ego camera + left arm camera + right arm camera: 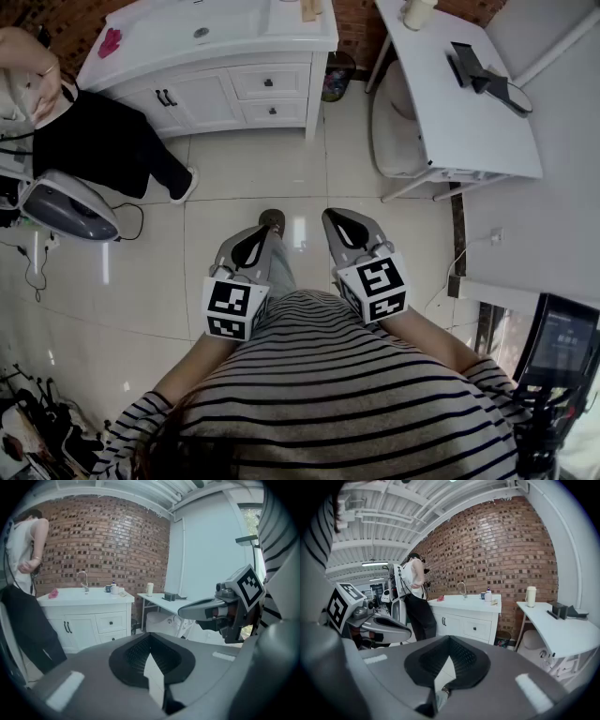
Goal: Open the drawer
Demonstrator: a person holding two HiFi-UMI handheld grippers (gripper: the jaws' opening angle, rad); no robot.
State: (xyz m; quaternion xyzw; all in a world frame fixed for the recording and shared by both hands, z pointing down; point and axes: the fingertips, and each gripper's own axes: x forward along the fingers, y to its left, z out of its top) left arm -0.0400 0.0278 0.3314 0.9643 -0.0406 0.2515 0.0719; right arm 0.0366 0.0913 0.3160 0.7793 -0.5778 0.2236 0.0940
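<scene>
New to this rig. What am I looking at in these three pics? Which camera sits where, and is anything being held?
There is no robot here. A person in a striped shirt holds a hand-held gripper in each hand. The head view looks down from the person's head and shows the left hand-held gripper and the right hand-held gripper. The marker cube on each is part of it. The other two pictures come from a camera riding on each gripper, looking along its jaws. Both pairs of jaws are together with nothing between them.

Ahead, across the tiled floor, stands a white cabinet with two small drawers. Neither gripper is near it. To the right is a white table with a pale cup and a black device. Another person stands at the cabinet's left.
</scene>
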